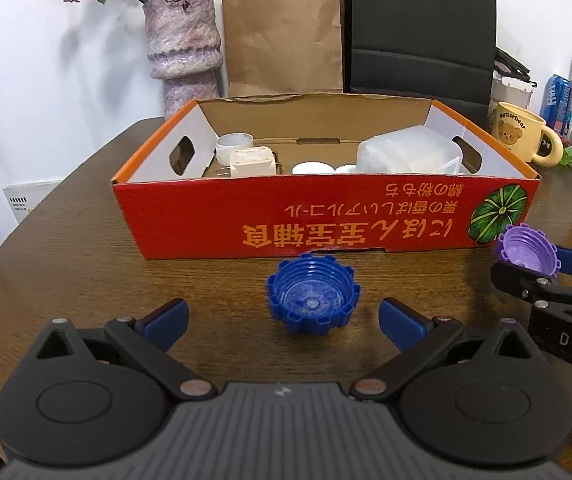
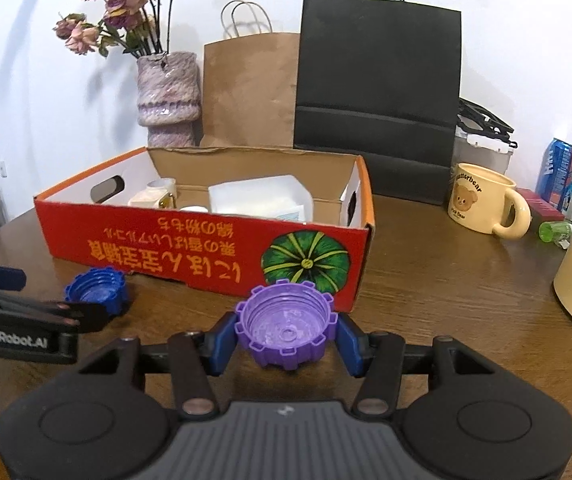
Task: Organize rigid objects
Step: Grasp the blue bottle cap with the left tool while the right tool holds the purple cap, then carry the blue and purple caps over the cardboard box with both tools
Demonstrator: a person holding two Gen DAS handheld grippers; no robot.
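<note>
Between the right jaws: the purple cap point(image 2: 286, 330) sits open side up, clamped at its toothed rim by the right gripper point(image 2: 286, 340), just in front of the red box's near wall.
Purple cap risk: the pads bear on a ridged, round rim, so the cap could twist or pop out if the gripper tilts on the way over the wall.
Blue cap: the blue cap point(image 1: 313, 295) rests open side up on the bench point(image 1: 86, 248), close to the box, ahead of the left gripper point(image 1: 284, 320).
Left jaws: wide apart, with the cap just beyond the tips and nothing touching it.
Blue cap risk: one pad arriving first would likely shove the light cap along the wood, or against the box, rather than seat it.
Red box point(image 1: 326, 216): already holds a clear plastic tub point(image 1: 406, 154), a white adapter point(image 1: 252, 162) and small white pieces; a dropped cap may bounce off these or catch the near wall.
Crowding: both grippers work the same strip of bench, and the right one's arm shows at the edge of the left view, so a sideways move could knock them together.
Mug point(image 2: 482, 204): stands well right of the box, a hazard only on a wide swing.
</note>
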